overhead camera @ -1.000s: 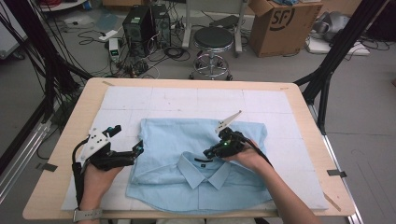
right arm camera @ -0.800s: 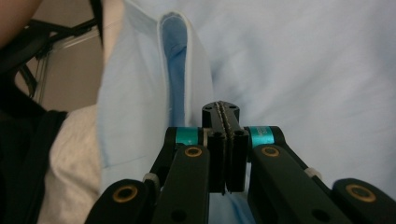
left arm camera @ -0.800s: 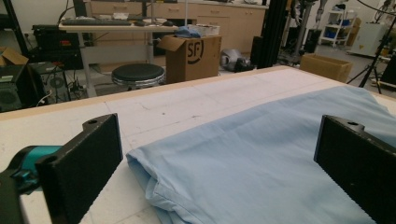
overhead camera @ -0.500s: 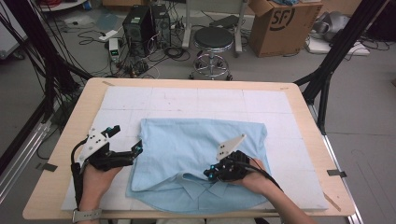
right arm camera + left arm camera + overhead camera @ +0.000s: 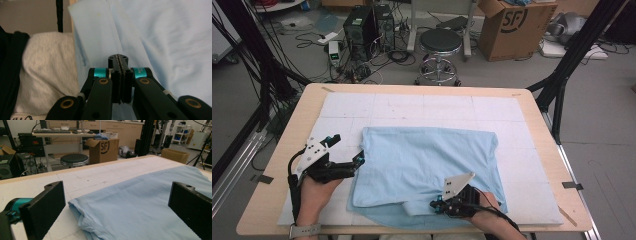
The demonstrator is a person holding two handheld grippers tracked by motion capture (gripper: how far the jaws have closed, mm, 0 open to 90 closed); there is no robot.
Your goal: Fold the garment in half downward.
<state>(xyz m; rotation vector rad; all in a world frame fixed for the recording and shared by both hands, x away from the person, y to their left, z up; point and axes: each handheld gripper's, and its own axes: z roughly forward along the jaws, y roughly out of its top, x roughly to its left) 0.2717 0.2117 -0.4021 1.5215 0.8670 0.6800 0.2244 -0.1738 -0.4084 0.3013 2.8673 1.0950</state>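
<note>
1. Shirt (image 5: 427,165) of light blue cloth lies folded on the white mat (image 5: 422,107) that covers the bench (image 5: 532,100), in the near middle, its near edge hanging slightly over the bench's near rim.
2. Left gripper (image 5: 358,161) rests at the shirt's left edge; in the left gripper view its jaws stand wide apart, with the folded corner of the shirt (image 5: 140,205) between them and untouched.
3. Right gripper (image 5: 435,205) sits at the near edge of the shirt; in the right gripper view (image 5: 121,62) its jaws are pressed together, and whether cloth is pinched between them cannot be told.
4. Cardboard box (image 5: 509,25) on the floor beyond the bench bears the letters "SF" in black; the same print shows in the left gripper view (image 5: 103,146).
5. Black stool (image 5: 439,42) stands left of the box, and a computer tower (image 5: 362,25) farther left among cables.
</note>
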